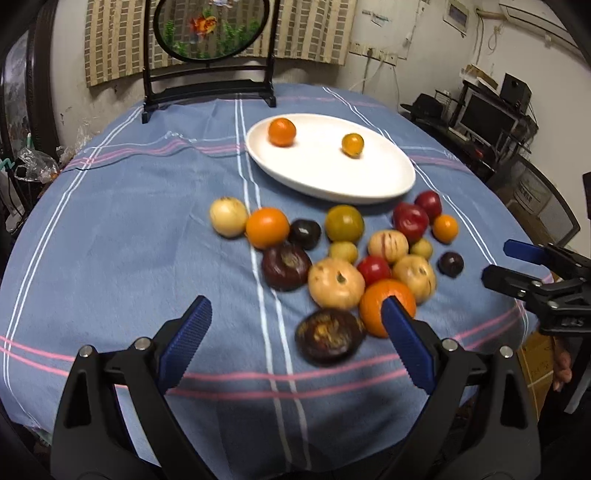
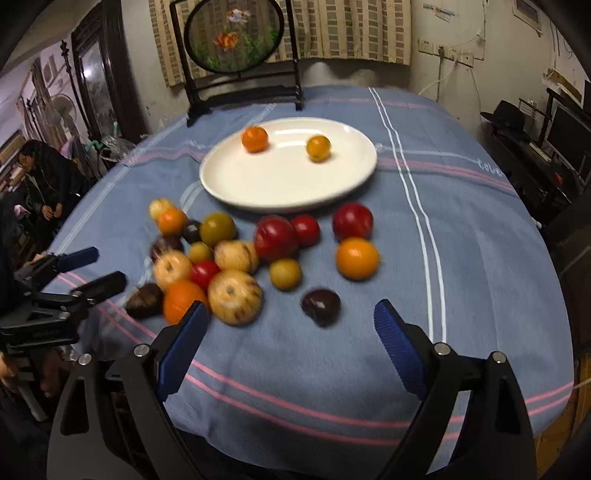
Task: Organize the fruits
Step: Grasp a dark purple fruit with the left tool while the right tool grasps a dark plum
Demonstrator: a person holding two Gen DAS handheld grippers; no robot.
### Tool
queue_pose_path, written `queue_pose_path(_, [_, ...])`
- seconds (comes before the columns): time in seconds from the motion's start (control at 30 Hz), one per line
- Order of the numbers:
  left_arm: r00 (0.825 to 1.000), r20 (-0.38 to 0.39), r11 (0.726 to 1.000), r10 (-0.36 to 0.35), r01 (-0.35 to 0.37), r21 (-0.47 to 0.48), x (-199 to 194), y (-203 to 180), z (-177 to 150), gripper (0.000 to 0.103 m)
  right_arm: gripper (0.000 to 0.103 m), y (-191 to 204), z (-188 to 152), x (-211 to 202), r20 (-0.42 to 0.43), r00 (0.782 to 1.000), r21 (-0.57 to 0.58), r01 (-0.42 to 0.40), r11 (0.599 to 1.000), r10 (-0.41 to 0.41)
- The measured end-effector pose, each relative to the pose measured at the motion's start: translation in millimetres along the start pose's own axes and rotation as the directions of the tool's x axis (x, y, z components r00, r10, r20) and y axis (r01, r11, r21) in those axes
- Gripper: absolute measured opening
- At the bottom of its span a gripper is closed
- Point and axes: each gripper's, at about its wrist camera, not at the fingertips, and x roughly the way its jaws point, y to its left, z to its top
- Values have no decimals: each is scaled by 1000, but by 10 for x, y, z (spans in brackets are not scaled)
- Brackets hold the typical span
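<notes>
The tabletop [image 1: 110, 229] is round and has a blue cloth with pink and white stripes. A dark stand with a round fish picture [image 1: 210, 27] sits at its far edge, at 12 o'clock.

A white plate [image 1: 332, 181] lies past the middle of the tabletop, at about 1 o'clock in the left wrist view. Two fruits rest on it, well apart: an orange one [image 1: 282, 132] at the plate's 11 o'clock and a yellow-orange one [image 1: 352, 145] at its 1 o'clock.

The left hand-held gripper [image 1: 295, 317] is wide open with nothing between its blue fingers [image 1: 186, 339]. The right hand-held gripper [image 2: 291, 321] is wide open too and holds nothing. In the left wrist view it shows at 3 o'clock, off to the side of the fruit.

A pile of fruit [image 1: 336, 258] lies on the cloth just at the plate's 6 o'clock. The fruits are red, orange, yellow, cream and dark purple, and many touch each other. A big orange [image 1: 384, 299] and a big dark fruit [image 1: 328, 336] lie nearest the left hand-held gripper. In the right wrist view a small dark fruit [image 2: 320, 305] sits alone, apart from the pile, just ahead of the open fingers.
</notes>
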Motion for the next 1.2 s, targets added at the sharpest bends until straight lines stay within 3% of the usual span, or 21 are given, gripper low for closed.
queue_pose_path(0.03, [1000, -7, 1000, 2, -2, 9, 9, -19, -32, 94, 91, -30, -17, 34, -1, 1000, 6, 6, 1000, -6])
queue_pose_path(0.07, [1000, -11, 1000, 1, -1, 14, 15, -22, -54, 94, 82, -66, -41, 68, -1, 1000, 19, 5, 1000, -5])
queue_pose_path(0.1, [1000, -18, 1000, 1, -1, 21, 21, -24, -81, 94, 62, -132, -58, 139, -19, 1000, 44, -14, 999, 15])
queue_pose_path(0.17, [1000, -29, 1000, 7, -6, 25, 36, -12, -117, 94, 46, -205, -48, 278, -63, 997, 73, -40, 997, 44])
queue_pose_path(0.3, [999, -47, 1000, 10, -10, 12, 70, 58, -147, 94, 45, -211, -10, 445, -76, 996, 50, -40, 998, 44])
queue_pose_path(0.4, [998, -62, 1000, 2, -2, 2, 120, 84, -137, 94, 32, -197, 27, 573, -84, 996, 32, -20, 999, 23])
queue_pose_path(0.73, [994, -102, 999, -37, 40, 28, 311, -8, -164, 93, 32, -240, -18, 319, -71, 997, 70, -22, 997, 27])
queue_pose_path(0.83, [990, -115, 997, -78, 80, 14, 423, -8, -177, 77, 31, -241, -29, 282, -69, 997, 79, -38, 996, 43])
queue_pose_path(0.9, [994, -90, 997, -64, 67, 29, 438, -41, -176, 68, 32, -217, -28, 272, -66, 996, 77, -46, 996, 51])
queue_pose_path(0.93, [994, -83, 997, -64, 67, 37, 436, -65, -170, 48, 32, -207, -35, 264, -66, 996, 76, -48, 996, 53])
queue_pose_path(1.2, [995, -58, 997, -77, 78, 6, 253, -26, -125, 48, 32, -171, -33, 220, -57, 996, 70, -62, 996, 66])
